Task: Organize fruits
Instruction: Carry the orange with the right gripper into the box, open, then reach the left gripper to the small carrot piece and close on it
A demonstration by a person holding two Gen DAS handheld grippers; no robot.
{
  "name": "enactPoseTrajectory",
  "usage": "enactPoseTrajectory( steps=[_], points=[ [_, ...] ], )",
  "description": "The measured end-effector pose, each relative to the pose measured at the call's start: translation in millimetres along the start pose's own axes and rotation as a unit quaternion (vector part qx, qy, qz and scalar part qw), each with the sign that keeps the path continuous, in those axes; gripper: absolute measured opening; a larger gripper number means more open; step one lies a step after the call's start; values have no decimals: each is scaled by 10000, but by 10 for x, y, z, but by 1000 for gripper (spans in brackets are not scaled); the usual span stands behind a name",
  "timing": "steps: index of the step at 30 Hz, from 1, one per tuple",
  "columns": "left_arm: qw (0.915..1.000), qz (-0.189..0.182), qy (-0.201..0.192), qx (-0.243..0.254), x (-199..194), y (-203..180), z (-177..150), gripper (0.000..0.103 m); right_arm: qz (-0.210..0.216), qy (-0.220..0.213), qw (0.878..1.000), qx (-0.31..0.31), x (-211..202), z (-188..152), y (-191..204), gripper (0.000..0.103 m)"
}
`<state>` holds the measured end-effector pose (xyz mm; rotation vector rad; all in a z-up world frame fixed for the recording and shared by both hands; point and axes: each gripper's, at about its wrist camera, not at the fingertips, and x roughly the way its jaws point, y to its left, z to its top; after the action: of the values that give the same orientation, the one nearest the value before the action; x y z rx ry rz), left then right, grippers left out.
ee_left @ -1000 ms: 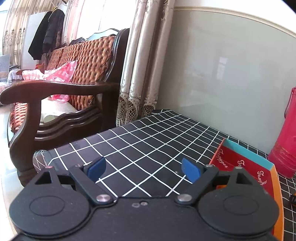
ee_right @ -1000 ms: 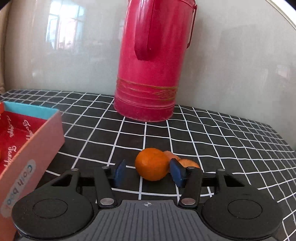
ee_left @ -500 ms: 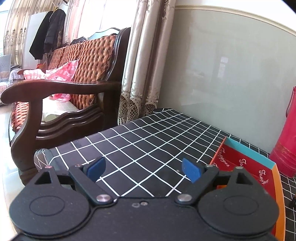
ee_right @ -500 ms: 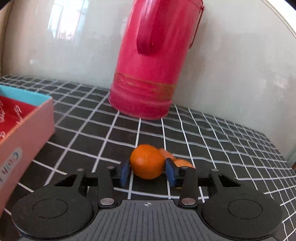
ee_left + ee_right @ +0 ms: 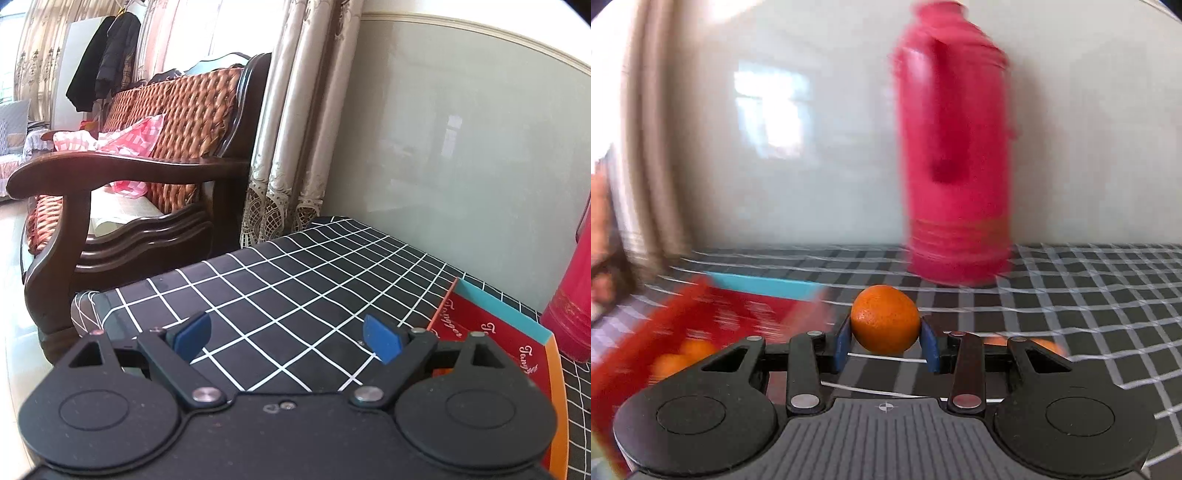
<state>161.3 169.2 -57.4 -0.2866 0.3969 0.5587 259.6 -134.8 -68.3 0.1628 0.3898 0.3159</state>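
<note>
My right gripper is shut on an orange, its blue pads pressing both sides, and holds it off the checked cloth. The right wrist view is blurred by motion. To the lower left lies the red box with a teal far wall, and two oranges lie inside it. More oranges rest on the cloth behind the right finger. My left gripper stands open with nothing between its pads, low over the cloth, with the red box just to its right.
A tall red thermos jug stands against the wall behind the orange and shows at the right edge of the left wrist view. A wooden sofa and curtains stand past the table's left end.
The right gripper shut on the orange, lifted it off the cloth and swung left, so the box with its oranges came into view. The left gripper has not moved.
</note>
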Motion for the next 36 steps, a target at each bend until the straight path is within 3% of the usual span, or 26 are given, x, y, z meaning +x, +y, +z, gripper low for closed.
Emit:
enactPoseTrajectory(
  steps=[6, 10, 14, 16, 17, 18, 24, 29, 36],
  points=[
    [10000, 6, -38, 47, -16, -11, -1, 83, 1261, 169, 9909, -430, -117, -90, 451, 40],
    [10000, 6, -44, 52, -25, -22, -5, 83, 1541, 398, 9844, -746, -104, -230, 732, 40],
    [10000, 8, -56, 80, -30, -45, -8, 83, 1502, 505, 9827, -957, -94, -360, 854, 41],
    [9999, 6, -63, 95, -33, -55, -9, 84, 1412, 397, 9841, -1002, -152, -375, 886, 55],
    [9999, 6, -61, 96, -33, -64, -10, 84, 1340, 306, 9855, -996, -208, -399, 893, 81],
    [9999, 0, -61, 93, -33, -66, -11, 84, 1216, 123, 9877, -972, -267, -383, 871, 100],
    [9997, -93, -122, 192, -73, -199, -32, 84, 486, -439, 9948, -778, -507, -262, 554, 101],
    [9974, -461, -315, 447, -197, -454, -83, 84, -682, -660, 9937, -588, -702, -188, 193, 101],
    [9838, -1316, -510, 1101, -382, -1040, -274, 85, -2648, -722, 9612, -257, -988, -251, -451, 103]
  ],
)
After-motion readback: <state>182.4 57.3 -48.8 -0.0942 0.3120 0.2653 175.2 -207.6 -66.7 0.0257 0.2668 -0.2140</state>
